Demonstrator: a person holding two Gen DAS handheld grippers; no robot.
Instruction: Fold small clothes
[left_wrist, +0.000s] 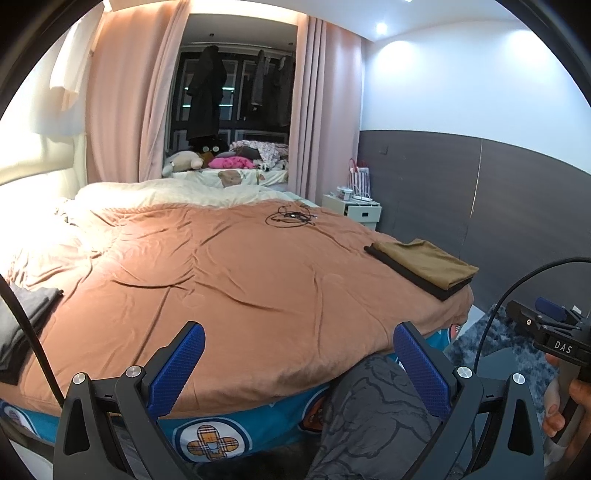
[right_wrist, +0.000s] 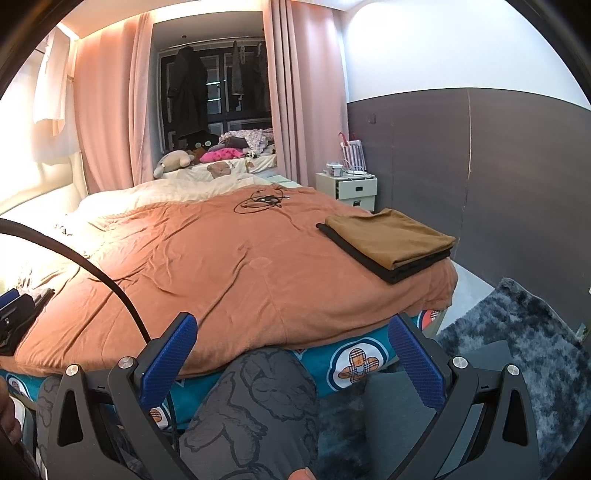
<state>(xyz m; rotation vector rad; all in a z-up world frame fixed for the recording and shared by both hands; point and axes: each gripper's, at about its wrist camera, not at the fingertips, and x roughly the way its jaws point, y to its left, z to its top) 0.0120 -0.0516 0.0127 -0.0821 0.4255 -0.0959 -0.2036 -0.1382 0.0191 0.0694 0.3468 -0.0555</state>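
A wide bed (left_wrist: 229, 266) under an orange-brown blanket is filling the room, its teal patterned sheet (right_wrist: 354, 365) showing below. Pink curtains (left_wrist: 122, 110) are hanging open around a dark window (left_wrist: 236, 85). Ceiling lights (left_wrist: 381, 26) are glowing on the white wall above dark panelling (right_wrist: 517, 166). A white nightstand (right_wrist: 349, 186) is standing beside a shaggy grey rug (right_wrist: 524, 332).

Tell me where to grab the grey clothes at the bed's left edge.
Take the grey pile with the left gripper, which is open and nearest. It lies loose and rumpled on the orange blanket; probably pinch its upper right corner from the bed's centre side, where the edge lies free.
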